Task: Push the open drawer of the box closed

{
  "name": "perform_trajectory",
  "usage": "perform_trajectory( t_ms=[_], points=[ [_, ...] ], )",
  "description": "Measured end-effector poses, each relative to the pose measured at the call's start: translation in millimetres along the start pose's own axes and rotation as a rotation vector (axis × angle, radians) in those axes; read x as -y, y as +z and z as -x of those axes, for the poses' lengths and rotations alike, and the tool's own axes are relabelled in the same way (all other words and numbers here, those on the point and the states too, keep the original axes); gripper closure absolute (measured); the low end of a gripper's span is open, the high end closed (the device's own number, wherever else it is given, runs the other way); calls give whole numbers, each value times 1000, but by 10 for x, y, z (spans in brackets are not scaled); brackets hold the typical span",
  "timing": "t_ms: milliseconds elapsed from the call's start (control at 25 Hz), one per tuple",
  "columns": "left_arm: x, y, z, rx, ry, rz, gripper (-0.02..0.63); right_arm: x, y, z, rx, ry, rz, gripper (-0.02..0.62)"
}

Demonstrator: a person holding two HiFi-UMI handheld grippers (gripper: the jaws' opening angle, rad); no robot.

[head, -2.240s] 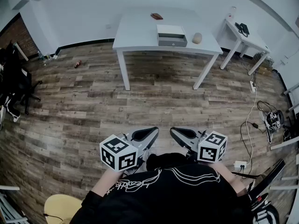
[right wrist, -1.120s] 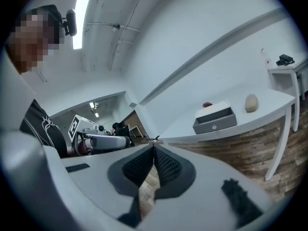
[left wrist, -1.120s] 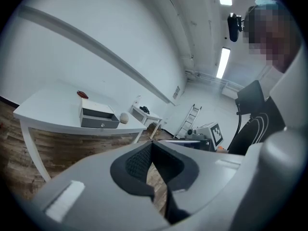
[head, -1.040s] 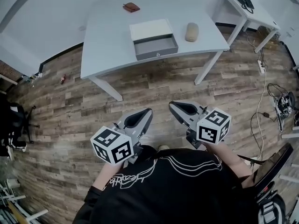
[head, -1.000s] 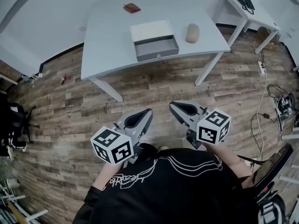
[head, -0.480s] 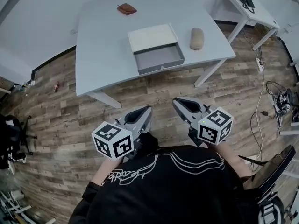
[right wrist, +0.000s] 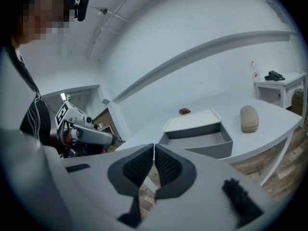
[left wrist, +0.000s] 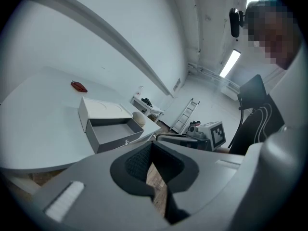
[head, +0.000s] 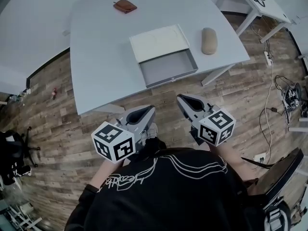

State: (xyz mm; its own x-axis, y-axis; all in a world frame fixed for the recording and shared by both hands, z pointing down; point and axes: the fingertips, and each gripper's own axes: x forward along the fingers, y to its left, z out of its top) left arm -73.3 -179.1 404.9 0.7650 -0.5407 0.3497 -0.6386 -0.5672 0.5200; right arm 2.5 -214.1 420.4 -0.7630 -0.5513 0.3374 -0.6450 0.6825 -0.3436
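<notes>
A white box (head: 159,42) lies on the white table (head: 106,57), and its grey drawer (head: 168,67) is pulled out toward me, empty, with a small knob on its front. The drawer (left wrist: 113,131) also shows in the left gripper view and the drawer (right wrist: 202,139) in the right gripper view. My left gripper (head: 147,110) and right gripper (head: 182,99) hover over the floor just short of the table's near edge. Both are shut with nothing between the jaws, tips touching in the left gripper (left wrist: 153,143) and the right gripper (right wrist: 154,146).
A beige oblong case (head: 209,40) lies right of the box and a small brown pouch (head: 124,6) sits at the table's far side. A second small table (head: 262,1) stands at the right. Cables (head: 281,95) trail on the wooden floor at the right.
The table and box have come much closer and larger in the head view. Both grippers have moved forward to the table's near edge, still shut.
</notes>
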Motion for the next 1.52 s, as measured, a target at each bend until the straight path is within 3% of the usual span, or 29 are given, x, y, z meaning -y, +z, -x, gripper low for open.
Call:
perform_trajectory(
  t_ms=[440, 800, 1520],
  points=[
    [-523, -90, -109, -72, 34, 51, 600, 579, -281, -485, -69, -130, 74, 582],
    [-732, -183, -145, -98, 47, 66, 600, 918, -561, -745, -142, -265, 173, 514],
    [-865, -209, -147, -123, 59, 85, 600, 1034, -699, -942, -181, -274, 132, 517]
  ],
)
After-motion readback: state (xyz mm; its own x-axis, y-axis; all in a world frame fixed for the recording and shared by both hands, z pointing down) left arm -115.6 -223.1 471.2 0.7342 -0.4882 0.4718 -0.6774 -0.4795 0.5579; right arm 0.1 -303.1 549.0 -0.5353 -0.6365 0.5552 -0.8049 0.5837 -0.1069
